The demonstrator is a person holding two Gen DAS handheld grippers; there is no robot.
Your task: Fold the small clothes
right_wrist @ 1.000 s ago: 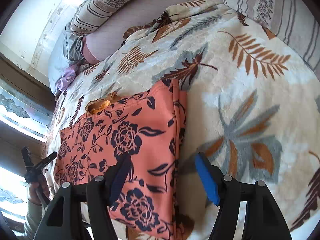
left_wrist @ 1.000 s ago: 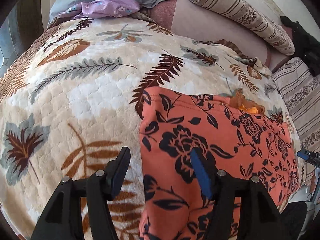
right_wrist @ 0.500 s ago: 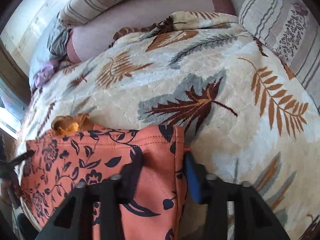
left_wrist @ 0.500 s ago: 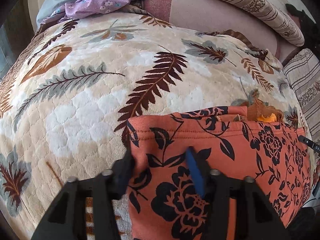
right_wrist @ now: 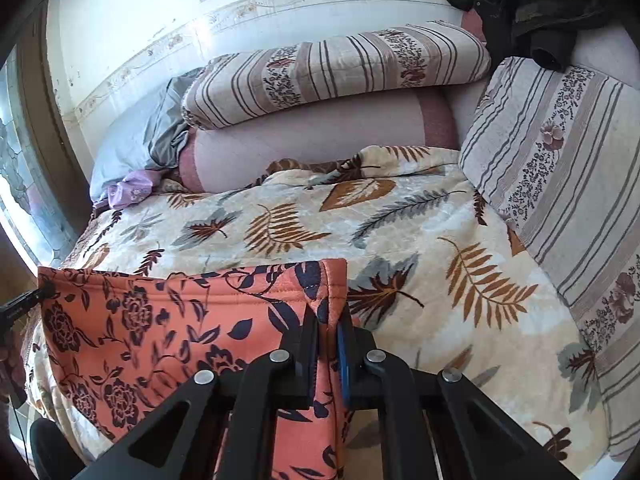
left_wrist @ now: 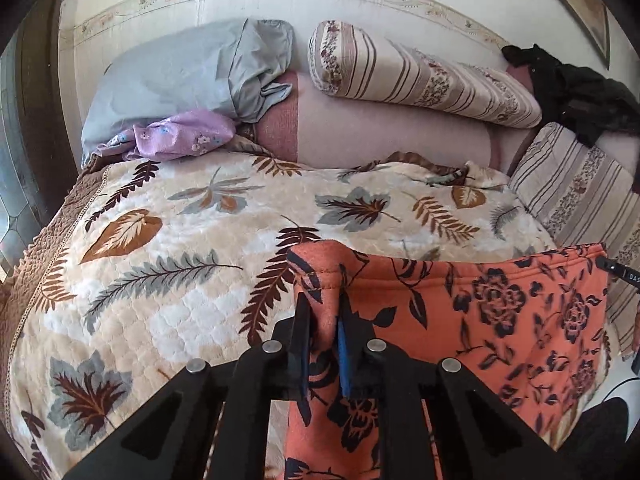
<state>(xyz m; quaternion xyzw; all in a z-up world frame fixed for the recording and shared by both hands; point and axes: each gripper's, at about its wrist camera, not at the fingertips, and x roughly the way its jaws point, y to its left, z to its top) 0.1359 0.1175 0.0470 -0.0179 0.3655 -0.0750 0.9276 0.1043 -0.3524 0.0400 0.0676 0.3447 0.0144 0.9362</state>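
- Your left gripper (left_wrist: pixel 323 322) is clamped on one top corner of the orange garment (left_wrist: pixel 480 320); cloth is pinched between the two fingers and bunches up above them.
- Your right gripper (right_wrist: pixel 328 330) is clamped on the other top corner, with the hem fold standing just above its fingers (right_wrist: pixel 310 336).
- The garment, orange with dark flowers, hangs stretched between your two grippers, its top edge nearly level, in front of the near part of the blanket (left_wrist: pixel 180 248).
- From the left wrist view, the garment's far corner meets the tip of your right gripper at the picture's right edge.
- The leaf-print blanket covers the bed behind the garment.
- Beyond the blanket, against the wall, lie a grey pillow (left_wrist: pixel 180 76), a striped bolster (left_wrist: pixel 420 76) and a pink roll (right_wrist: pixel 312 132) under the bolster.
- A lilac cloth (left_wrist: pixel 184 134) sits at the blanket's far left corner, touching the pillow.
- A striped cushion (right_wrist: pixel 560 168) leans along the blanket's right side, with dark clothing (right_wrist: pixel 536 4) above it.
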